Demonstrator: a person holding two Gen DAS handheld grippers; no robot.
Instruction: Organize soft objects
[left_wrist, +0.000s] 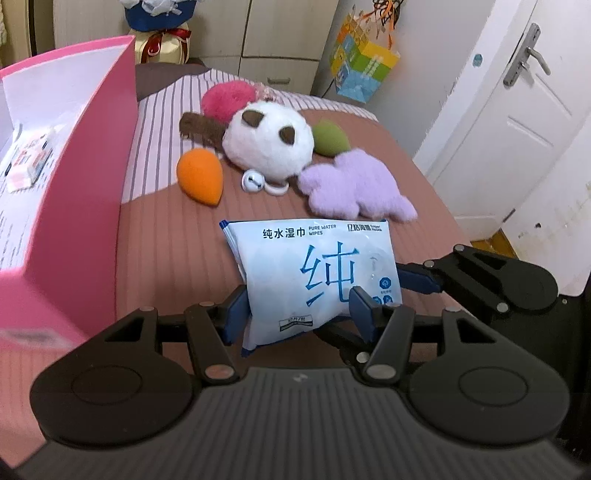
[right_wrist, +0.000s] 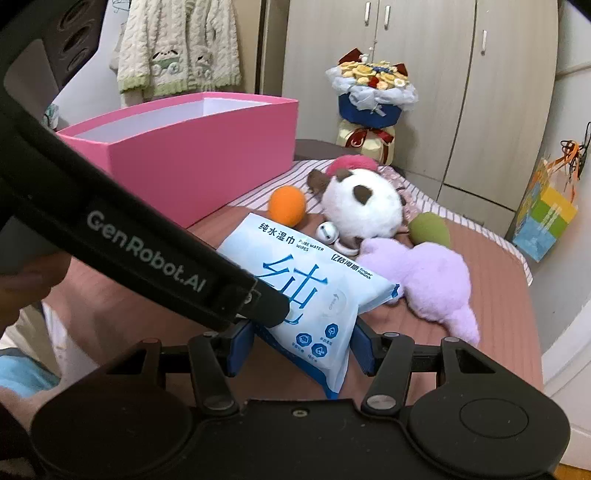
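A pale blue pack of wet wipes (left_wrist: 314, 273) is held above the brown bedspread. My left gripper (left_wrist: 299, 314) is shut on its near end. My right gripper (right_wrist: 301, 343) is shut on the same pack (right_wrist: 314, 291); its black finger also shows in the left wrist view (left_wrist: 424, 277) at the pack's right edge. Beyond lie a white panda plush (left_wrist: 267, 138), an orange sponge (left_wrist: 201, 177), a green sponge (left_wrist: 330, 138), a purple plush (left_wrist: 354, 186) and a pink plush (left_wrist: 227, 98). An open pink box (left_wrist: 92, 155) stands on the left.
A small silver bell (left_wrist: 253, 181) lies by the panda. A flower bouquet (right_wrist: 373, 96) stands at the bed's far end before wardrobe doors. A coloured gift bag (left_wrist: 364, 66) hangs at the right. A white door (left_wrist: 517, 122) is beside the bed.
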